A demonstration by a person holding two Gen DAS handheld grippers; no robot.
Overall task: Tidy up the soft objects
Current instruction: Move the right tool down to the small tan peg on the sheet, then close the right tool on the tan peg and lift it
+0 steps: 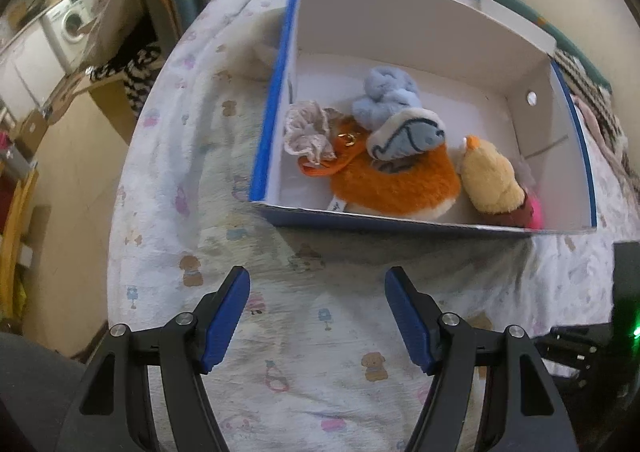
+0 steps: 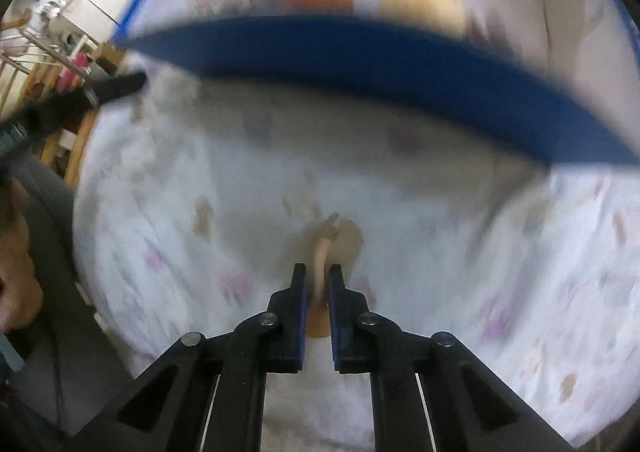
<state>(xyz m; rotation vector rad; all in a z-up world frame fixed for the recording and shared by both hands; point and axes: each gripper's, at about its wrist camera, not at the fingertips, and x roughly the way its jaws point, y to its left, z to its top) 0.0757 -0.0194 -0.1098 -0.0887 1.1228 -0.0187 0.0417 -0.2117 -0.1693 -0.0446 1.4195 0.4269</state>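
Observation:
A blue-edged white cardboard box [image 1: 276, 100] lies on the patterned bedsheet [image 1: 248, 236]. Inside it are an orange plush [image 1: 396, 184], a light blue fluffy toy [image 1: 386, 96], a blue-and-white whale plush [image 1: 408, 134], a beige scrunchie [image 1: 306, 130] and a yellow plush [image 1: 490, 176]. My left gripper [image 1: 318, 282] is open and empty over the sheet, in front of the box. My right gripper [image 2: 318, 272] is shut on a small tan soft object [image 2: 322, 252], held above the sheet near the box's blue front wall [image 2: 360, 64]. The right wrist view is blurred.
The bed edge curves along the left, with a floor drop beyond it. A washing machine [image 1: 70, 22] and clothes on a chair [image 1: 132, 64] stand far left. Piled blankets [image 1: 596, 112] lie right of the box. The right tool's black body [image 1: 600, 332] shows at the right.

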